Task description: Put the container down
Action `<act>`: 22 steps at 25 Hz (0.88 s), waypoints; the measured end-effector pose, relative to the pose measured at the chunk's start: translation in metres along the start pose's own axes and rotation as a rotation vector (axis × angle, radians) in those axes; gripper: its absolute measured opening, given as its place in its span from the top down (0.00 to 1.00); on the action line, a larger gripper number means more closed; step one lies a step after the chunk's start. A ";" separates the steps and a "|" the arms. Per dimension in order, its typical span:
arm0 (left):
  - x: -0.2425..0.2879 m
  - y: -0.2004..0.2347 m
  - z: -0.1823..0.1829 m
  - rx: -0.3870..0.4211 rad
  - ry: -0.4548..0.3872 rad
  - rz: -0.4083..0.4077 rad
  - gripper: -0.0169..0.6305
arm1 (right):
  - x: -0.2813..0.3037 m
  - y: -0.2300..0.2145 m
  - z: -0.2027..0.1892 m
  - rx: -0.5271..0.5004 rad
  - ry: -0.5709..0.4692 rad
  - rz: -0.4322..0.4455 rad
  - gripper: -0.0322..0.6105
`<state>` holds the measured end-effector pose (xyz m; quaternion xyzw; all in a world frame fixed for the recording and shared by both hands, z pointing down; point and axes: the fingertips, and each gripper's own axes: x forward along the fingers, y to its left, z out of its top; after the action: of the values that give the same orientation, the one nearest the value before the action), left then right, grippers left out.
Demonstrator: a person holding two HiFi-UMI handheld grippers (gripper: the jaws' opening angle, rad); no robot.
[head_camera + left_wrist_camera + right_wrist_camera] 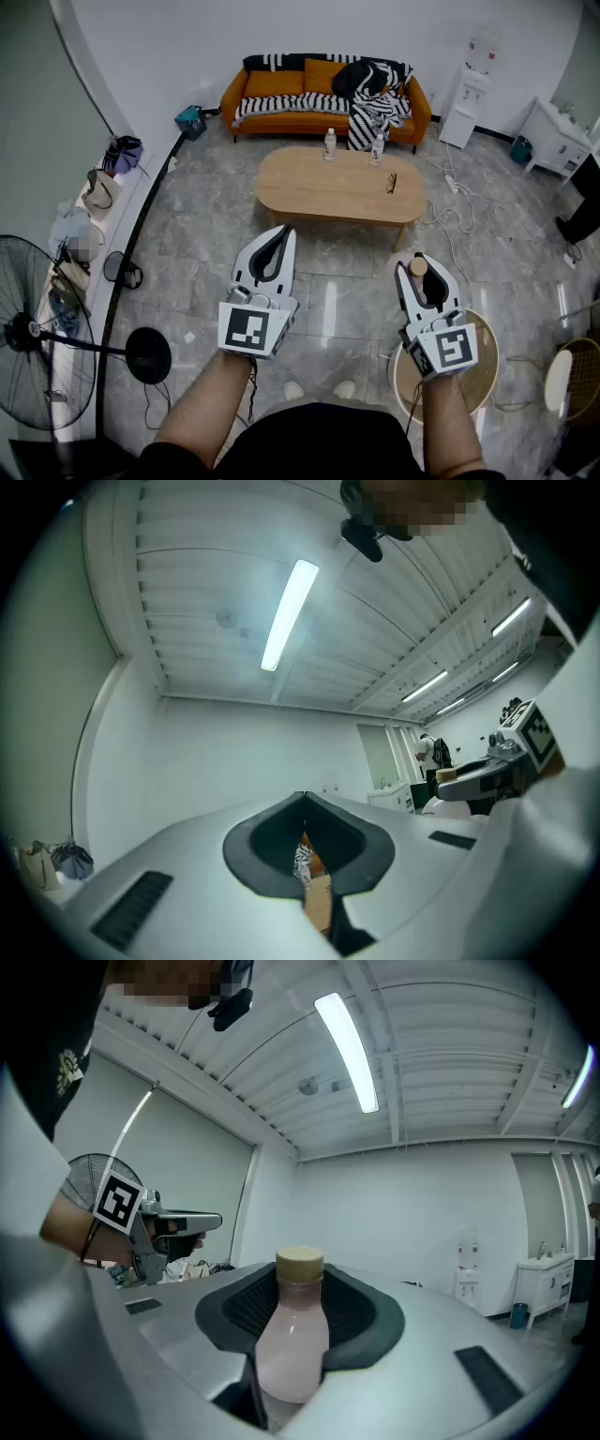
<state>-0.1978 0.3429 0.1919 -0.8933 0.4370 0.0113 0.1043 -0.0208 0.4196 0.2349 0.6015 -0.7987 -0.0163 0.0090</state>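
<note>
Table [339, 187] sits ahead on the floor with two bottles [330, 143] and glasses [391, 182] on it; sofa [323, 98] is behind it at the wall, water dispenser [466, 94] right of the sofa. Fan [37, 328] stands far left. Left gripper [283, 230] and right gripper [417, 260] are side by side before the table, container [292, 1335] between the right gripper's jaws, small round table [483, 370] just right of it.

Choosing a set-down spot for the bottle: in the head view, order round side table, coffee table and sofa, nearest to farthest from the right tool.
1. Round side table, lower right, beneath the right tool.
2. Coffee table, ahead at centre.
3. Sofa, by the far wall.
</note>
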 end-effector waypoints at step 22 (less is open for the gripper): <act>-0.045 0.064 -0.027 -0.059 -0.040 -0.031 0.95 | 0.023 0.063 -0.003 0.009 0.025 -0.061 0.71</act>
<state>-0.2777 0.3349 0.2120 -0.9023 0.4204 0.0407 0.0866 -0.0870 0.4152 0.2400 0.6258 -0.7798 -0.0053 0.0159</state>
